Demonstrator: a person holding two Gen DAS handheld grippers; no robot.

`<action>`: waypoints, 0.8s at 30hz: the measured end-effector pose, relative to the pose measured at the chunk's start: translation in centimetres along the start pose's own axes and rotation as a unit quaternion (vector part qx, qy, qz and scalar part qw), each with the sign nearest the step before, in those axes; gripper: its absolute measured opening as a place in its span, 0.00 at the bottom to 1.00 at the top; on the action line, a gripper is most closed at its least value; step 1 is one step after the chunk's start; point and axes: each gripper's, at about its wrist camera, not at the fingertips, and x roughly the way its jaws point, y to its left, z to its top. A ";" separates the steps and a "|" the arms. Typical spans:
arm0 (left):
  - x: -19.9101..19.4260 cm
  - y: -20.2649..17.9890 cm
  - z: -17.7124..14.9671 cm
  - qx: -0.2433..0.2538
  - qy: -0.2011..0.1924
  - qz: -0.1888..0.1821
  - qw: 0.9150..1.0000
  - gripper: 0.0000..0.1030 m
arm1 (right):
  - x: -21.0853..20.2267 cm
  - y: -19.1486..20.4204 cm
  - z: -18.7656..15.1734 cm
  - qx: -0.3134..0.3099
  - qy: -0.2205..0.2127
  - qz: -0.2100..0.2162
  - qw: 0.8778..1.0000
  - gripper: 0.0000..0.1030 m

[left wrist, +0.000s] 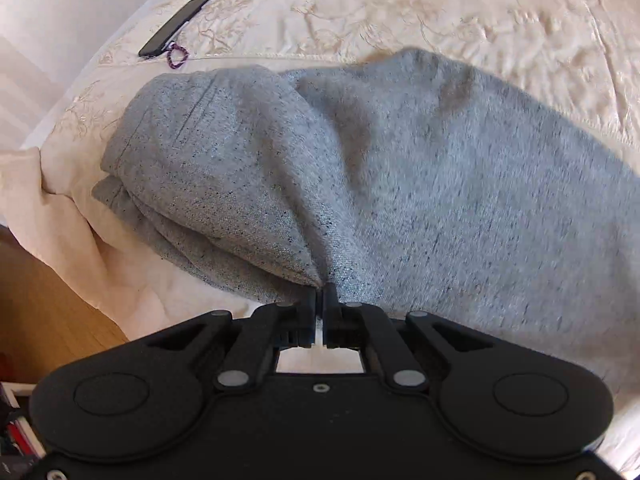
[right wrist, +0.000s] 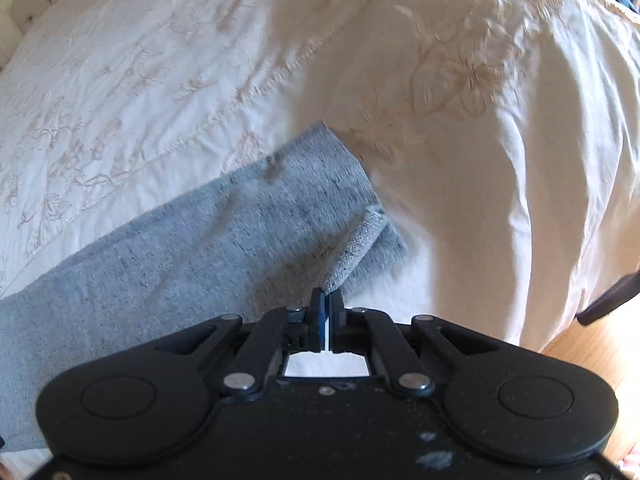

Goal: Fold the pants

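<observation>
Pants (left wrist: pixel 400 184) of speckled grey knit, soft and thick, lie on a cream bedspread (left wrist: pixel 400 12) near the edge of a bed. In the left wrist view the cloth bunches into rounded folds, with several layers stacked at the left end where a stitched seam runs across. The right part of the garment is blurred and runs out of the picture, so its far end cannot be made out there. In the right wrist view the grey pants (right wrist: pixel 200 240) reach a straight hemmed end, one corner turned up to show a paler, coarser inner face; the rest runs off the left edge of that view.

The left gripper (left wrist: pixel 319 296) has its fingers pressed together on a pinch of the grey fabric, which gathers into a tight crease right at the tips. The right gripper (right wrist: pixel 327 300) likewise has its fingers closed on the hemmed corner of the cloth. Each gripper's black body hides whatever lies directly beneath it.

The bedspread (right wrist: pixel 500 160) is smooth, with pale embroidered flowers and a corded seam, and it drapes over the side of the bed. A dark phone (left wrist: pixel 176 26) lies flat on it, well apart from the pants, with a small purple cord loop (left wrist: pixel 177 58) at its lower end. A wooden floor (left wrist: pixel 44 300) shows below the bed's edge.
</observation>
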 end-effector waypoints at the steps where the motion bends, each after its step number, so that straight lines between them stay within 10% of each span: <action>1: -0.6 0.4 -0.1 -0.018 -0.009 -0.006 1.000 0.04 | -1.2 0.1 0.3 -0.005 -0.030 0.016 0.999 0.02; 4: 0.3 0.2 -0.6 -0.020 0.011 0.005 1.000 0.04 | -2.3 -0.6 0.5 0.007 -0.065 0.033 0.997 0.03; 9: 2.1 -1.7 -1.2 0.020 0.029 0.040 0.999 0.04 | 2.5 -2.0 -1.0 -0.045 0.074 -0.048 0.995 0.11; 15: 2.4 -1.1 -0.2 -0.012 0.042 0.029 0.999 0.04 | -1.1 -4.1 2.3 0.009 -0.010 0.034 0.999 0.18; 24: 2.1 -1.6 -0.5 -0.018 0.042 0.053 0.998 0.04 | 5.9 -1.6 10.2 -0.069 0.011 0.027 0.997 0.21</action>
